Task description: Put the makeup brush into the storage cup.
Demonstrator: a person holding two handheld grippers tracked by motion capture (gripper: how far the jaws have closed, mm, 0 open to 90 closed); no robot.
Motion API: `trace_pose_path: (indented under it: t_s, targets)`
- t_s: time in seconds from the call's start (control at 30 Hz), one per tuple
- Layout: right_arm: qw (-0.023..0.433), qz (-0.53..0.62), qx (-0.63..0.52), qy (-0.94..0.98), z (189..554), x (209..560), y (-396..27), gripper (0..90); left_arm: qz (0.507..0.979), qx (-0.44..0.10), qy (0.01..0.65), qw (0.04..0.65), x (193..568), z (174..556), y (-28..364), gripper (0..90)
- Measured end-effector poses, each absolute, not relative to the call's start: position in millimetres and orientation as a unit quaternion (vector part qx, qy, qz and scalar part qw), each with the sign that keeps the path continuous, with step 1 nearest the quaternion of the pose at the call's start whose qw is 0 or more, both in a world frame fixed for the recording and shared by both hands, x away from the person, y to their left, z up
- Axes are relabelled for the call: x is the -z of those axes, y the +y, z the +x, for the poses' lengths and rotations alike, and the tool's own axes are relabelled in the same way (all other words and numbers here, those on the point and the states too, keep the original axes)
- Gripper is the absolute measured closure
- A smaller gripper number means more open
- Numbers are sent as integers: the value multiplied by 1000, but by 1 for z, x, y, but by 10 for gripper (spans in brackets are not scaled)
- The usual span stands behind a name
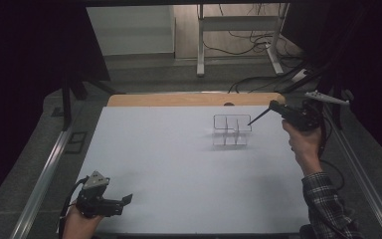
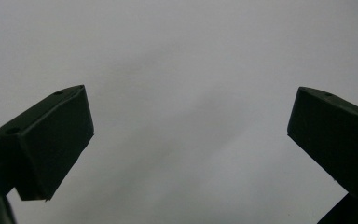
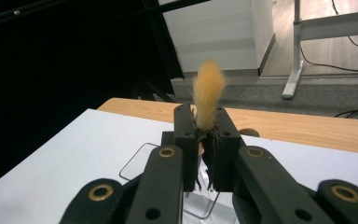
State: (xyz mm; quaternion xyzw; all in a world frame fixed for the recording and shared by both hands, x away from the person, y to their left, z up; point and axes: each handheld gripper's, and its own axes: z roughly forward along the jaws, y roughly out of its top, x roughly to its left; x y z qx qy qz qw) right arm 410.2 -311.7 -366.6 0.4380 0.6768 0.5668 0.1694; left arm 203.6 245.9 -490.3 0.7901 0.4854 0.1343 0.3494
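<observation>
Brush with a tan, fluffy bristle tuft sits clamped between the closed jaws of the right gripper, held just above the clear plastic divided organiser box on the white table; the left gripper rests near the table's near edge, jaws wide apart and empty

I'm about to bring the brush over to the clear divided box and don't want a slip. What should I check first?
1. Right tongs shut on the brush: ok, its tuft sticks out past the tips.
2. Clear divided box upright on the table: ok.
3. Box compartments free: cannot tell, the walls are too faint.
4. Left tongs open, nothing between them: ok.
5. Left tongs well away from the box: ok, at the table's near corner.
</observation>
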Motion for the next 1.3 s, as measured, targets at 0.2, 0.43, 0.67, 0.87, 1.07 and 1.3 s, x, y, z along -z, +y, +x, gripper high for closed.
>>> trace_pose_path:
  t_s: [0.2,0.43,0.67,0.87,1.07,1.3]
  targets:
    - [174,440,-564,677,417,366,-310,838,790,-134,485,349,490,204,246,7]
    - [175,439,-561,680,423,370,-306,838,790,-135,485,349,490,204,246,7]
    - [178,436,-555,686,427,374,-301,838,790,-135,485,349,490,204,246,7]
    - [179,436,-554,686,430,380,-299,838,790,-135,485,349,490,204,246,7]
    - [177,436,-548,692,431,387,-295,839,790,-135,486,349,490,204,246,7]
    - [178,436,-541,697,433,396,-291,838,790,-135,485,349,490,204,246,7]
